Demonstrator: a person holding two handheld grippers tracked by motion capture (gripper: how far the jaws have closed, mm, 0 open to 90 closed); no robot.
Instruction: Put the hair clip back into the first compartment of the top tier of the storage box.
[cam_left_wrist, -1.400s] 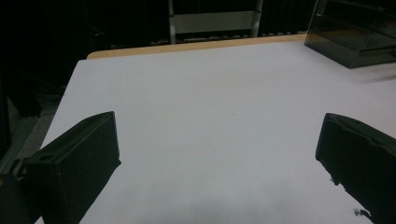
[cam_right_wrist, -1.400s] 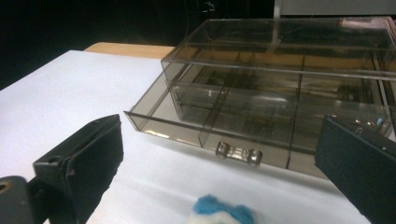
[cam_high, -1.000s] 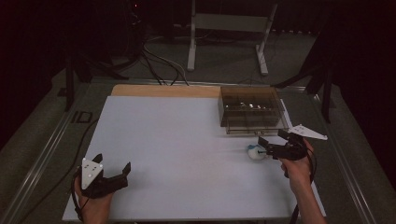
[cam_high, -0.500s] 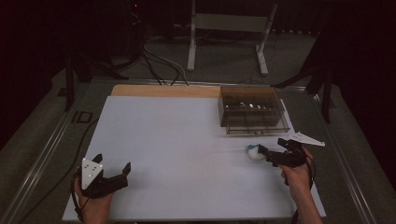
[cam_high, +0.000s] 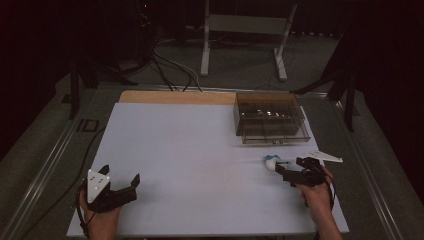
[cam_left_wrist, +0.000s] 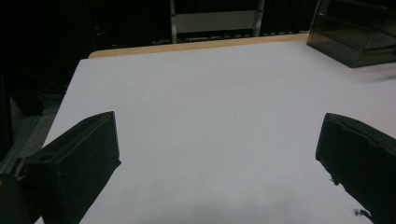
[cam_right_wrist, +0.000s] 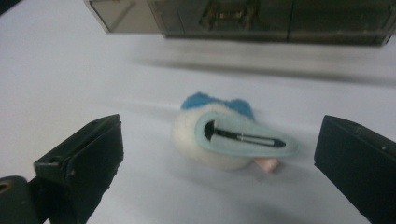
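High view shows the right gripper (cam_high: 286, 172) has drawn back toward the person since a second ago, jaws spread wide. The fluffy hair clip (cam_right_wrist: 233, 137) lies free before the smoky drawer box (cam_high: 269, 117), probably awaiting a new grasp.

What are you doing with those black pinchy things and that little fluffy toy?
A person holds a gripper in each hand at a white table. The right gripper is open and points at a small fluffy hair clip, white and blue, lying on the table just in front of a smoky clear box. The jaws are not touching it yet. The left gripper rests open near the front left corner, away from everything.
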